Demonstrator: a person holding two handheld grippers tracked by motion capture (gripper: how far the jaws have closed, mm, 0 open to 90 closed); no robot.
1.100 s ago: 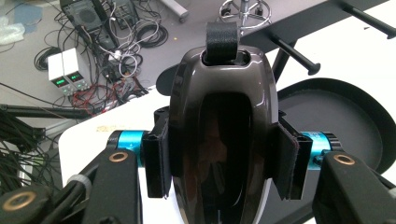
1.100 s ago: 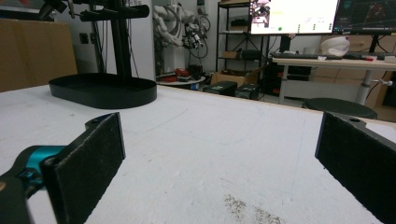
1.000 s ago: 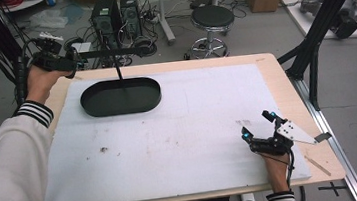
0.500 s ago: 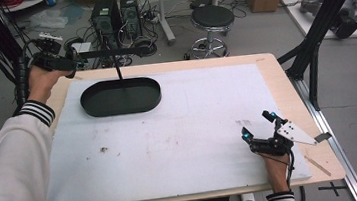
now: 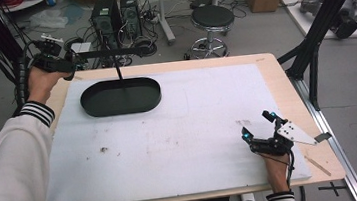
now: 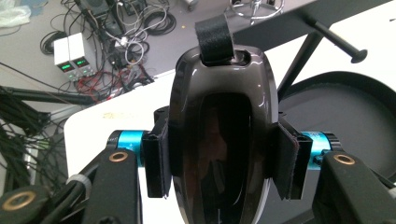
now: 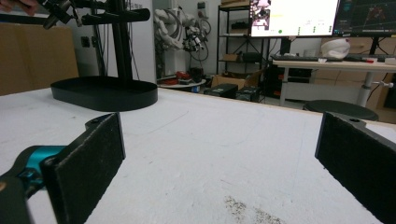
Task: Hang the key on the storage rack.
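Here, left tongs [image 6: 224, 163] clamp glossy black case [image 6: 222, 140] at stand's [image 5: 118, 69] 9 o'clock, unhung; right tongs [image 7: 224, 154] wide, idle on counter [image 5: 179, 130].

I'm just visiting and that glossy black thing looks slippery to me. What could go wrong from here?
Two risks, I'd guess. The left tool grips the glossy black case only by its smooth, curved sides, so it might slip or twist out. It is also held near the far left corner of the table, so a drop might land on the floor among the cables rather than in the black tray. The right tool rests open, too far off to help.
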